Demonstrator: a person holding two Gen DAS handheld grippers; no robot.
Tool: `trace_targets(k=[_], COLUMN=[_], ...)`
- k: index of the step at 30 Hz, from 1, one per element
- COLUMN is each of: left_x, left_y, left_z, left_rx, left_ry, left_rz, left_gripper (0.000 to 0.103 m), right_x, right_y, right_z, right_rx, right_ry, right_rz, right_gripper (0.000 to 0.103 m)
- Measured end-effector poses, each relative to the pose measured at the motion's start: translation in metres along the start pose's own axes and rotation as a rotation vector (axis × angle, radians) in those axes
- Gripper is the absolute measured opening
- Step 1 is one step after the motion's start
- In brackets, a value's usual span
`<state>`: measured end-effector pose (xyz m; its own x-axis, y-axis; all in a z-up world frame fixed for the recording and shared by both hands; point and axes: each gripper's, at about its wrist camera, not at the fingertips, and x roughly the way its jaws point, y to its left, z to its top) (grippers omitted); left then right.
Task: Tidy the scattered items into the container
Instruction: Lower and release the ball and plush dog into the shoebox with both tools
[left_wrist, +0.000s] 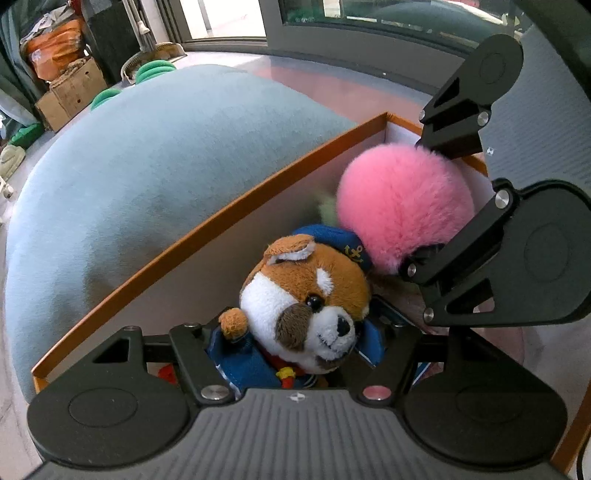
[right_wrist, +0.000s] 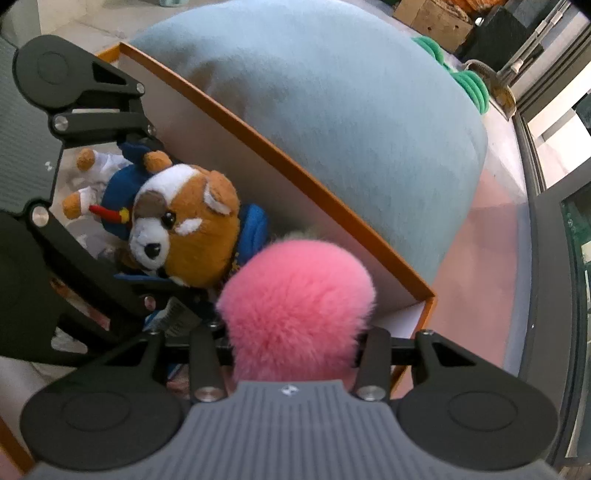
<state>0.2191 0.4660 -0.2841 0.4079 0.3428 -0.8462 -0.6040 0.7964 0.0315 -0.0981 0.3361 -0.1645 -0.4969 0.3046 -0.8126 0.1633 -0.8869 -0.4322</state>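
Two handheld grippers work side by side over an orange-rimmed box resting against a pale blue cushion. The left gripper is clamped on a plush sailor dog, its fingers pressing the blue-jacketed body just below the head. The toy hangs inside the box walls, head up, its blue anchor cap brushing the neighbouring load. The right gripper is closed around a pink fluffy pom-pom, whose fur bulges past both fingers. It, too, sits within the box, just beside the near corner.

Both items look light and very soft. The dog should compress under the fingers and flop at the limbs, so its firm stuffed torso seems the soundest place to hold. The pom-pom appears to be all loose fur around a small core, so a grasp across its middle is likely to hold best, though the pile could slip. Neither seems fragile, and a short drop into the box should do no harm. Other small objects lie on the box floor, too obscured to name.
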Motion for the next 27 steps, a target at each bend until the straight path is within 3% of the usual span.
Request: trace_targets(k=[7,12,27], left_x=[0.016,0.013,-0.017], left_y=[0.006,0.006,0.016], left_z=[0.001,-0.001,-0.003], left_rx=[0.002,0.015,-0.102], left_ry=[0.039,0.038,-0.003], left_rz=[0.009,0.027,0.028], left_gripper=[0.087,0.089,0.09], right_x=[0.007,0.013,-0.017], right_y=[0.002,0.003,-0.001], right_z=[0.0,0.004,0.003], right_rx=[-0.04,-0.075,-0.042], right_ry=[-0.002,-0.009,-0.052], right_rz=[-0.017,-0.066,-0.068], right_gripper=[0.052,0.071,0.071])
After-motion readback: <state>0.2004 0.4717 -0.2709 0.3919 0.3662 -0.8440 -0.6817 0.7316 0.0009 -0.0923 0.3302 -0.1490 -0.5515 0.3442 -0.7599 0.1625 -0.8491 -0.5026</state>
